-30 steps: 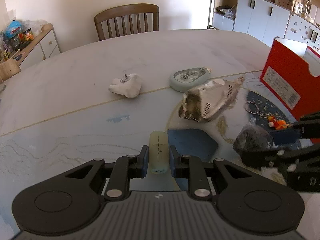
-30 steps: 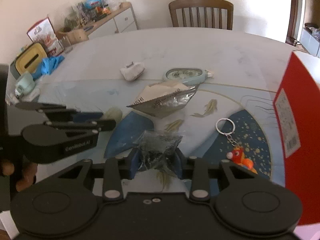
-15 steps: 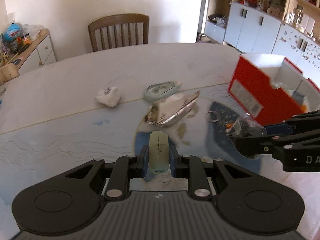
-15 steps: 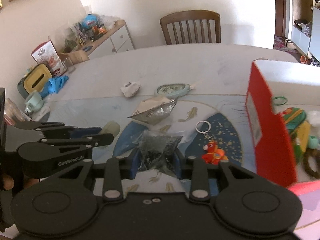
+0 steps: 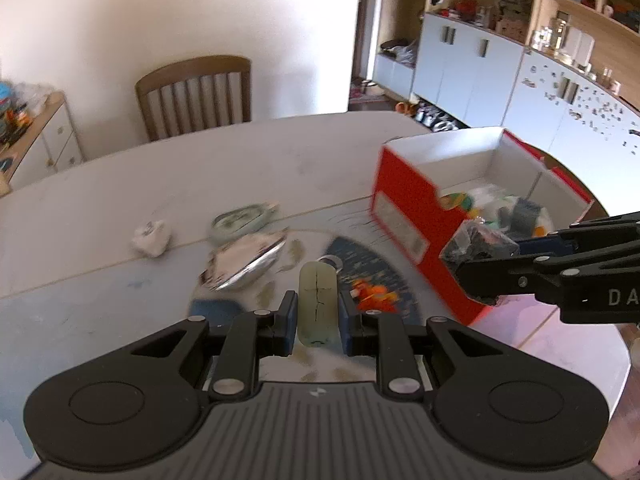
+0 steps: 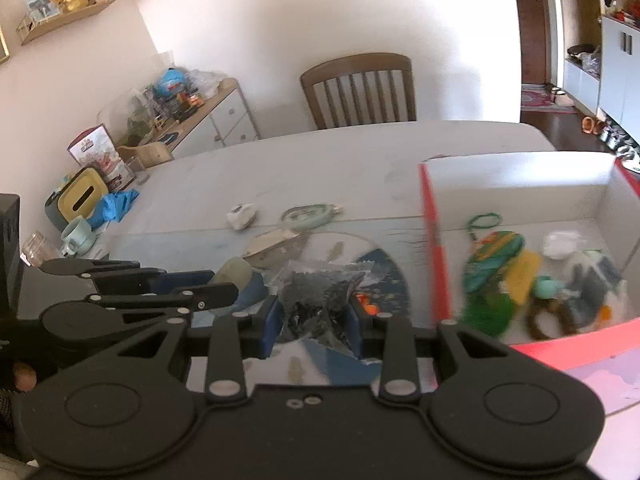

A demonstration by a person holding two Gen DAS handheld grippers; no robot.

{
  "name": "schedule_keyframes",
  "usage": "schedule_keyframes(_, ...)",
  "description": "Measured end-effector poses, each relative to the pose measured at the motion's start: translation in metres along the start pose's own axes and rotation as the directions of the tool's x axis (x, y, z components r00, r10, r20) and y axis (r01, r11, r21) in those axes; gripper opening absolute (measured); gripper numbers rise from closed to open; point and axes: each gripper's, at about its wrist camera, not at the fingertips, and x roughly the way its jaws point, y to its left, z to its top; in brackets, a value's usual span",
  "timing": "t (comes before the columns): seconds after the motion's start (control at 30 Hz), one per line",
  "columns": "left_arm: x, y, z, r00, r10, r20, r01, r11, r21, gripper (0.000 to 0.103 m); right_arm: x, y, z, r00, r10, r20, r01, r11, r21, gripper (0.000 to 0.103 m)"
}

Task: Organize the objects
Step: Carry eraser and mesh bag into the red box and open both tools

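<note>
Closest to me, the left gripper (image 5: 318, 312) is clamped on a pale tube (image 5: 317, 304) that stands up between its blue pads (image 5: 289, 322). Beside it the right gripper (image 6: 314, 316) is clamped on a clear bag (image 6: 320, 296) of dark bits, which bulges out above the jaws. Both are held off the table (image 5: 200, 176).

Under them the table carries a blue mat (image 5: 372, 268) with fish painted on it. An orange keyring toy (image 5: 374, 294) lies on the mat just past the tube. A little farther off lie a crumpled foil packet (image 5: 244, 260), an oval green case (image 5: 240, 222) and a white lump (image 5: 151, 238). A red box (image 5: 412, 216) stands to the right, open on top, with a jumble of small things inside; in the right wrist view a green ring (image 6: 484, 220) and a white piece (image 6: 562, 244) show among them. At the far side a wooden chair (image 5: 196, 92) is pushed to the table, with a bare wall behind it, a low sideboard (image 6: 200, 120) full of clutter to the left and white cupboards (image 5: 464, 64) to the right.

Against a second ago, both grippers sit higher and nearer the box: the table things look smaller and the box's inside has come into sight. The grips look the same.

From the left wrist view the bag hangs at the box's near corner. The tube is over the mat, well short of the box.
</note>
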Motion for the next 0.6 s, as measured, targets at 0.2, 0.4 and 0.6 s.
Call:
schedule_keyframes(0.2, 0.003, -0.040, 0.015, 1.000, -0.026, 0.014, 0.025, 0.999, 0.035, 0.021, -0.021, -0.031, 0.003, 0.999, -0.021, 0.027, 0.021, 1.000, 0.003, 0.033)
schedule_keyframes(0.4, 0.012, -0.080, 0.028, 0.999, -0.048, 0.020, 0.047, 0.996, 0.073, 0.021, -0.038, -0.068, 0.004, 0.998, -0.040, 0.046, 0.040, 0.999, 0.013, 0.033)
schedule_keyframes(0.6, 0.026, -0.119, 0.041, 0.998, -0.059, 0.020, 0.057, 0.994, 0.095, 0.021, -0.046, -0.104, 0.006, 0.997, -0.063, 0.050, 0.063, 0.998, 0.016, 0.033)
